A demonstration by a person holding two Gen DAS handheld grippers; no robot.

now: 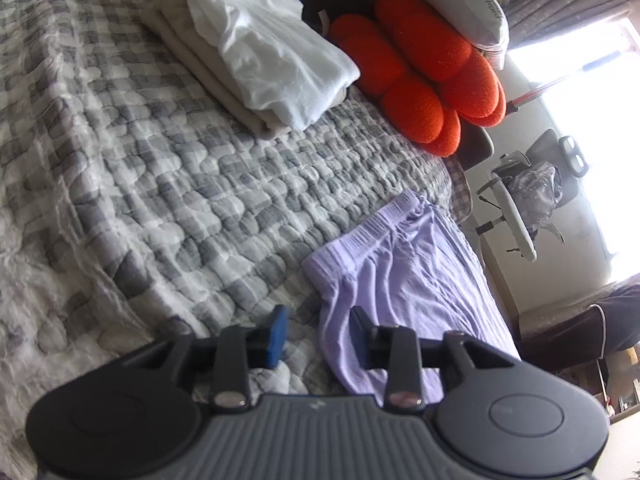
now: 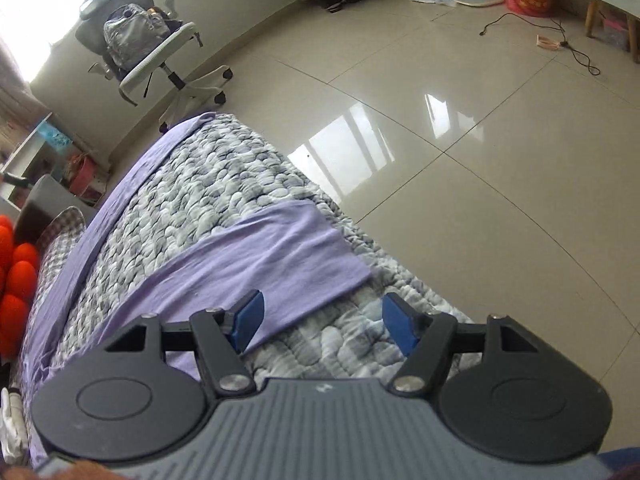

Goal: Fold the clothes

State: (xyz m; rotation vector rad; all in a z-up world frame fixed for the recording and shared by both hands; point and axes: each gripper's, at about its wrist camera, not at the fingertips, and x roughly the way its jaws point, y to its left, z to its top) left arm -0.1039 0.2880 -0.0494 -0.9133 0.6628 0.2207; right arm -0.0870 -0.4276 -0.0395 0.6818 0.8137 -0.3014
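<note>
Lilac pants (image 1: 404,280) lay flat on the bed (image 1: 168,184), left tongs (image 1: 318,334) parted at the waistband, empty, right tongs (image 2: 322,322) spread above a leg, holding nothing.

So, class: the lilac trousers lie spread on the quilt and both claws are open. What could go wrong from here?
1. The lilac trousers' leg end lies near the bed edge above the floor; a tug might drag it off.
2. The right claw straddles cloth and quilt, so it could pinch both.
</note>
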